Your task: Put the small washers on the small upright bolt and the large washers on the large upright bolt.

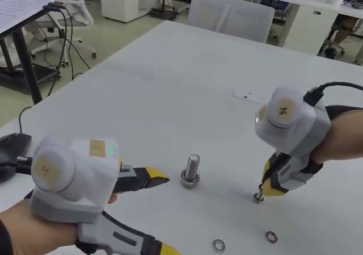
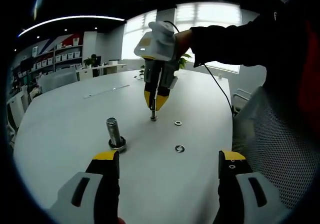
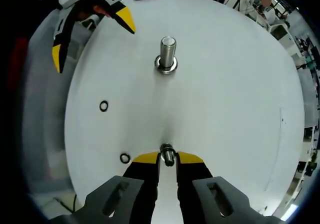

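The right gripper (image 3: 167,160) has its jaws clenched on the top of the small bolt (image 3: 166,153), which stands upright on the counter (image 3: 225,84). The left gripper (image 2: 169,158) hangs with its jaws released near the large bolt (image 2: 114,132). Two washers (image 2: 179,148) lie loose nearby.

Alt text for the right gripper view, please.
The right gripper has its jaws close on either side of the small bolt on a white table; whether they grip it is unclear. Beyond stands the large bolt, two washers lie left, and the open left gripper is top left.
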Demonstrator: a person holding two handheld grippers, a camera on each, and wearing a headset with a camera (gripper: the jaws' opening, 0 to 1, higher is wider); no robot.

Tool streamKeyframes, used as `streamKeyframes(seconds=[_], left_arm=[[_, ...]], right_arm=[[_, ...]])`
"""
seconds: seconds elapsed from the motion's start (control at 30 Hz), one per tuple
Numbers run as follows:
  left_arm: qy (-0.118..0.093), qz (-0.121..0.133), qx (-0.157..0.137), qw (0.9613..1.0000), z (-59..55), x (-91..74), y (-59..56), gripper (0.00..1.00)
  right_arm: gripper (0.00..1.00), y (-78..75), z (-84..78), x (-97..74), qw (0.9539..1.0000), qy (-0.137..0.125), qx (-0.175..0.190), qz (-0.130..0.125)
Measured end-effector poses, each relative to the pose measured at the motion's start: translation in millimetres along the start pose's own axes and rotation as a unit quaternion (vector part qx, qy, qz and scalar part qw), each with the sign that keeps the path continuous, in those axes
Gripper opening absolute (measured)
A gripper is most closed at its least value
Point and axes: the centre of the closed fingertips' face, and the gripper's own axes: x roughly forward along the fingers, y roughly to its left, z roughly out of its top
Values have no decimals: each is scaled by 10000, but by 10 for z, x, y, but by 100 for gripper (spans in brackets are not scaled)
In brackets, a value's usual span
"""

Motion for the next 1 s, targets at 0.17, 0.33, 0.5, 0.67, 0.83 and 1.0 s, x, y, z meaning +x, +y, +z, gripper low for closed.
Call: streamKeyframes(seconds=[0.17,0.33,0.5,0.67,0.83,1.0], left_arm=[[18,3,-6,10000,-5,-1,-2,81],[22,3,-20,10000,0,-1,-13,81],[25,11,-33,10000,6,-1,-8,81],[39,8,-40,10000,3,-1,1,81],[49,1,-42,10000,-1,4,11,81],[52,4,-40,10000,-3,5,18,81]], right_arm=[[14,-9,-26,81,10000,46,-21,17],[14,-23,-46,134,10000,60,-23,41],[14,-29,-49,164,10000,61,-28,60],[14,-35,-54,182,9999,69,-36,71],[14,-41,-62,184,10000,53,-25,68],[15,-45,-68,181,10000,29,-5,52]])
